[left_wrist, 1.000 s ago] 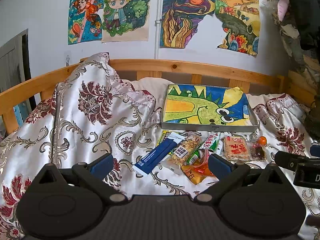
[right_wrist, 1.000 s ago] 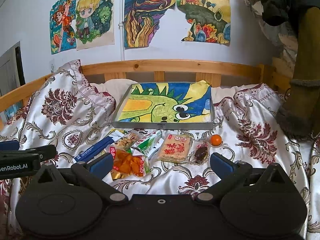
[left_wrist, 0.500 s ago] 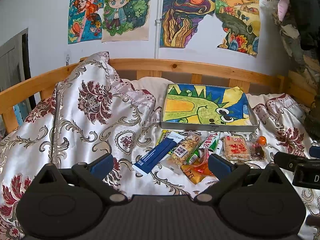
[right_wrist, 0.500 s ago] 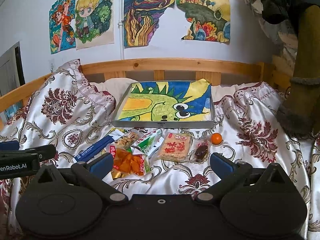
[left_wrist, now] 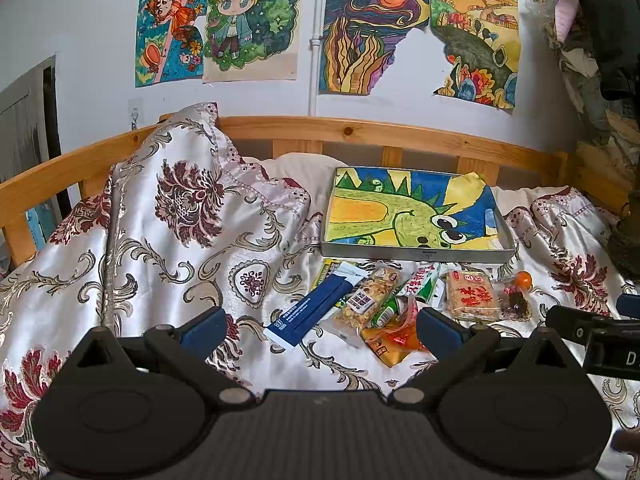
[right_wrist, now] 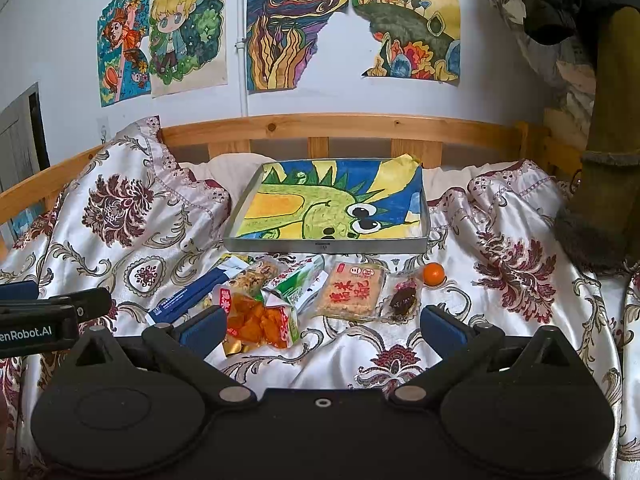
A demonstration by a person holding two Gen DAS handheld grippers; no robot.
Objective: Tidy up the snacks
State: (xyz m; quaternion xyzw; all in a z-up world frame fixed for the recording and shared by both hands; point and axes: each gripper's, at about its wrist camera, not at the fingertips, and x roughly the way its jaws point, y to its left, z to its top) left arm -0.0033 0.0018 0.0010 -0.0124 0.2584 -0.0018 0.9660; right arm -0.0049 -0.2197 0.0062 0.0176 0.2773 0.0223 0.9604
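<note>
Snacks lie in a loose heap on the bed's satin cover (right_wrist: 500,280), just near of the metal tray (right_wrist: 326,246) with the dinosaur drawing. Largest is the blue packet (left_wrist: 316,312) at left, then the rice cracker pack (right_wrist: 352,290), the orange-filled bag (right_wrist: 260,320), and the small orange ball (right_wrist: 434,274) far right. Left gripper (left_wrist: 320,326) and right gripper (right_wrist: 320,326) both hover with jaws spread, empty. Overlapping wrappers on slippery folds could drag neighbours along; the ball might roll.
</note>
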